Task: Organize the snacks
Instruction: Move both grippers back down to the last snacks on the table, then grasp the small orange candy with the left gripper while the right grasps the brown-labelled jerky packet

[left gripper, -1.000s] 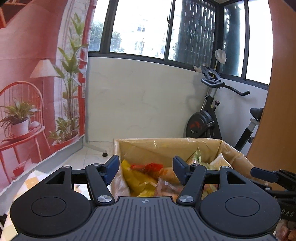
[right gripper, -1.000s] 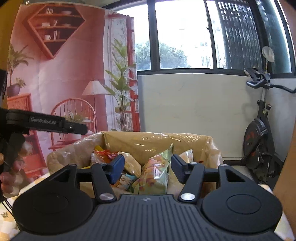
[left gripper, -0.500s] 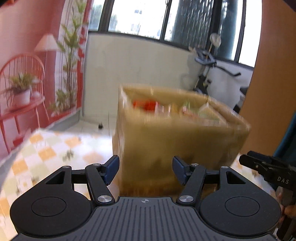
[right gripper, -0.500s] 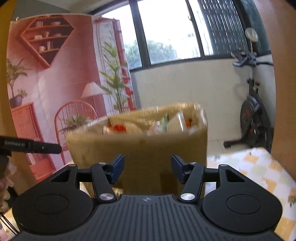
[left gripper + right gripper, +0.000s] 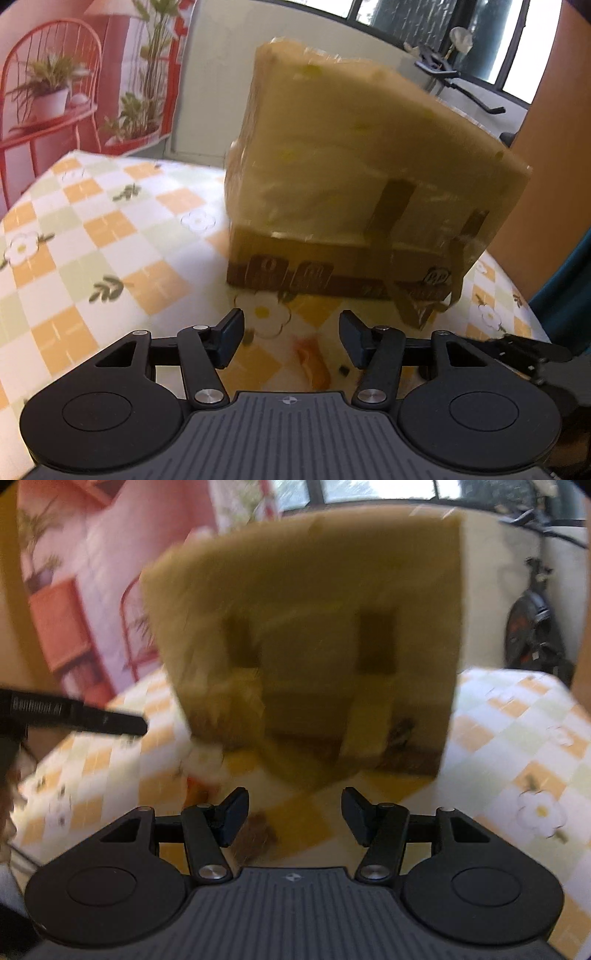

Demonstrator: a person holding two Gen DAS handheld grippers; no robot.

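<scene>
the cardboard box (image 5: 354,177) is standing upright on the checked tablecloth (image 5: 92,236), filling the centre and upper right of the left wrist frame, its walls wrapped in clear film and tape, probably to keep it stiff while it is serving as the snack container. seen from this low, its open top is hidden, so no snacks are showing (the right wrist view is smeared by motion and is adding little).

the left gripper (image 5: 291,332) is sitting at the bottom centre of its frame, jaws closing from a middling gap with nothing between them. a small orange scrap (image 5: 314,363), possibly a wrapper, is lying on the cloth just ahead, which may be why it is aiming down here.

the right gripper (image 5: 293,812) is facing another wall of the box (image 5: 314,635), jaws half apart and holding nothing.
</scene>
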